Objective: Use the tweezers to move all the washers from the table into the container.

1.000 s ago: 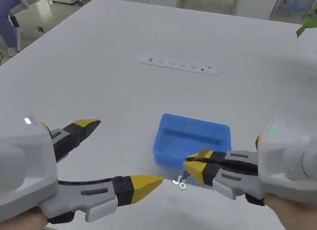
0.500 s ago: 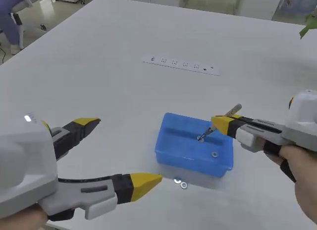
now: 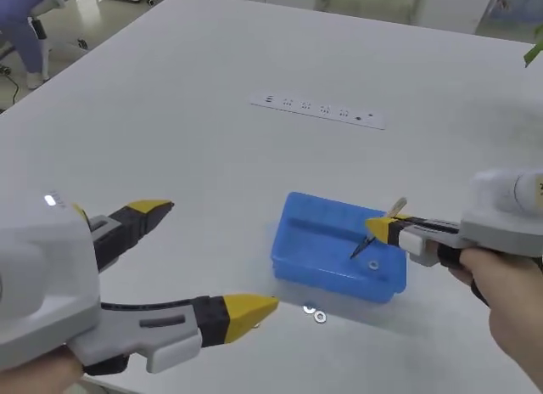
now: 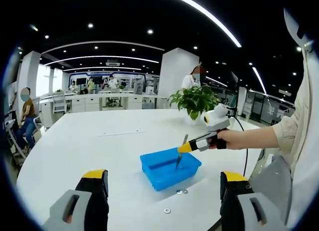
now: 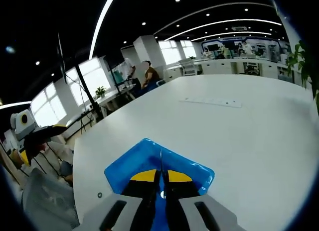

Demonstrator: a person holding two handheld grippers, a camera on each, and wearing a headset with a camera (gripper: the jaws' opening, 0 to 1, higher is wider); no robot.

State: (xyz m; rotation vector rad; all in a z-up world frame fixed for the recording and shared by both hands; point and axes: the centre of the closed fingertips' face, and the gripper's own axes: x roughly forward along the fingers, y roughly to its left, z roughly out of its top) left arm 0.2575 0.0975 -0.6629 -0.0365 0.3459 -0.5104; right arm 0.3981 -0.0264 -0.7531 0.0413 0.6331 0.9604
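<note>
Large white worktop point(image 3: 170, 114), dark ceiling point(image 4: 124, 12) lit by curved light strips point(image 4: 99, 43) and spotlights point(image 4: 151, 31), white pillar point(image 4: 174, 71), potted plant point(image 4: 197, 101) set near the worktop's far edge, bright windows point(image 5: 94, 74).

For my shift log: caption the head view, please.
Right gripper points tweezers into the blue container; two washers lie on the table.

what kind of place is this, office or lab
Probably a big open-plan lab or training hall: a large white worktable with a power strip on it, rows of workbenches behind, and long ceiling light strips.
</note>
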